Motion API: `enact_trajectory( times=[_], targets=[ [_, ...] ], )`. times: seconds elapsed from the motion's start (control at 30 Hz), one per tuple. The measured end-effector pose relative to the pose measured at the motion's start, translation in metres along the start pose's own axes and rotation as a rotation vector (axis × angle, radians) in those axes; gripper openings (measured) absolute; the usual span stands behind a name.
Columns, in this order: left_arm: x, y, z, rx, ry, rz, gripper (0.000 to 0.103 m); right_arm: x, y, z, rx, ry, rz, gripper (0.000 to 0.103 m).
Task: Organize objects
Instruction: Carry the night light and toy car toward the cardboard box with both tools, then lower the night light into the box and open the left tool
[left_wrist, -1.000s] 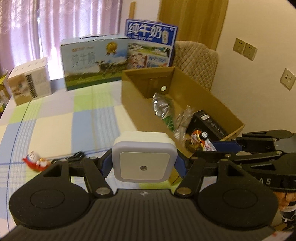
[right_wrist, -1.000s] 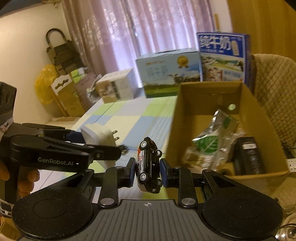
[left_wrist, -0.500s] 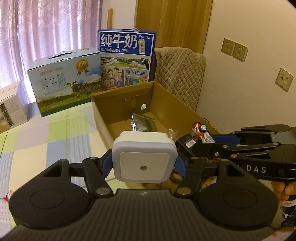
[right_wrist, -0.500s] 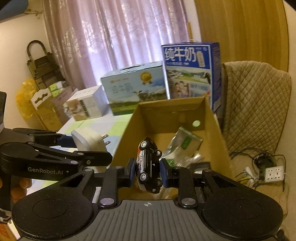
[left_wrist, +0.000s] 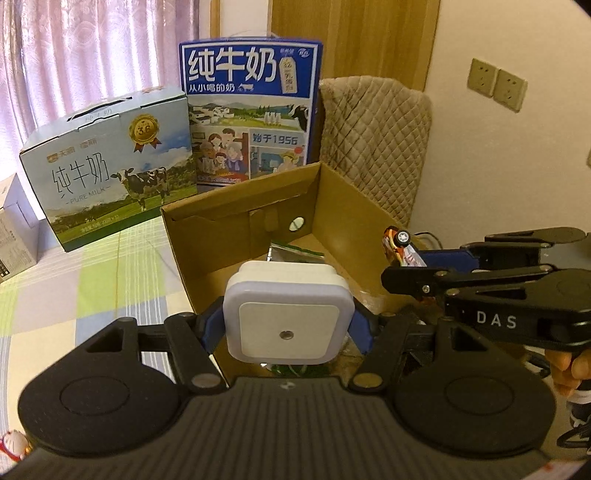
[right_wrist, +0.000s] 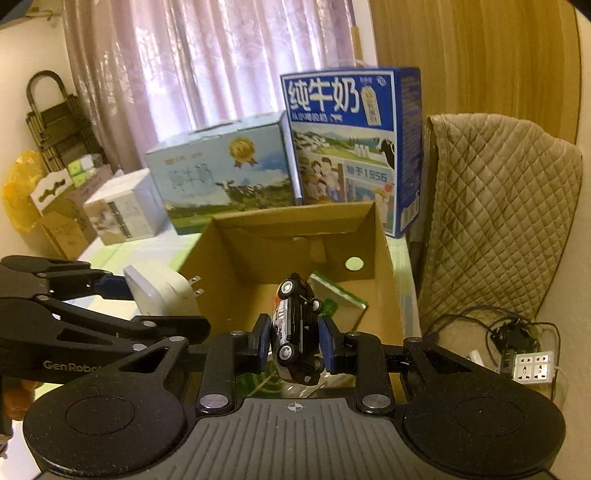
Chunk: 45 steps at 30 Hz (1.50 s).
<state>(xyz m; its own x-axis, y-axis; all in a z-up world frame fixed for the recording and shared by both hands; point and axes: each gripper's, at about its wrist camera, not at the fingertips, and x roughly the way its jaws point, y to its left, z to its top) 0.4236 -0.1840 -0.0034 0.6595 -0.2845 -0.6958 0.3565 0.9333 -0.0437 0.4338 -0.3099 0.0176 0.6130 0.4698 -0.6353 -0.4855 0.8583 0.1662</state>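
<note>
My left gripper (left_wrist: 286, 328) is shut on a white square night light (left_wrist: 287, 314), held over the near end of an open cardboard box (left_wrist: 236, 218). In the right wrist view the same night light (right_wrist: 160, 291) shows its plug prongs, hovering at the box's left wall. My right gripper (right_wrist: 294, 341) is shut on a black toy car (right_wrist: 297, 332), nose up, above the cardboard box (right_wrist: 295, 221). The toy car (left_wrist: 397, 242) also shows at the right in the left wrist view. A green and silver packet (right_wrist: 338, 293) lies inside the box.
Two milk cartons stand behind the box: a pale one (left_wrist: 110, 166) and a tall blue one (left_wrist: 251, 110). A quilted chair back (right_wrist: 495, 206) is on the right, with a power strip (right_wrist: 532, 369) and cables on the floor. A small figurine (left_wrist: 13, 445) lies on the checked tablecloth.
Both grippers have moved forward and right with their loads, from beside the box to over its open top. The box now fills the centre of both views.
</note>
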Motion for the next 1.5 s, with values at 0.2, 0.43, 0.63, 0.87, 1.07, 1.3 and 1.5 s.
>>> enact_trajectory(
  times=[0.2,0.43,0.63,0.87,1.07,1.3,1.5],
  targets=[
    [0.033,0.008,0.012,0.004,0.031,0.024,0.063,0.031,-0.015,0.007,0.001,0.034,-0.021,0.025],
    [0.068,0.012,0.021,0.025,0.066,0.045,0.063,0.058,-0.022,0.013,-0.025,0.059,-0.067,0.025],
    [0.091,0.015,0.024,0.032,0.096,0.053,0.062,0.072,-0.022,0.015,-0.047,0.079,-0.087,0.025],
    [0.104,0.016,0.025,0.036,0.105,0.058,0.061,0.078,-0.024,0.017,-0.057,0.083,-0.098,0.025],
    [0.104,0.017,0.028,0.023,0.099,0.056,0.069,0.079,-0.025,0.018,-0.05,0.077,-0.101,0.025],
    [0.103,0.016,0.025,0.029,0.097,0.058,0.073,0.078,-0.027,0.018,-0.042,0.068,-0.106,0.025],
    [0.103,0.013,0.022,0.038,0.101,0.056,0.074,0.078,-0.027,0.017,-0.037,0.067,-0.103,0.025]
  ],
)
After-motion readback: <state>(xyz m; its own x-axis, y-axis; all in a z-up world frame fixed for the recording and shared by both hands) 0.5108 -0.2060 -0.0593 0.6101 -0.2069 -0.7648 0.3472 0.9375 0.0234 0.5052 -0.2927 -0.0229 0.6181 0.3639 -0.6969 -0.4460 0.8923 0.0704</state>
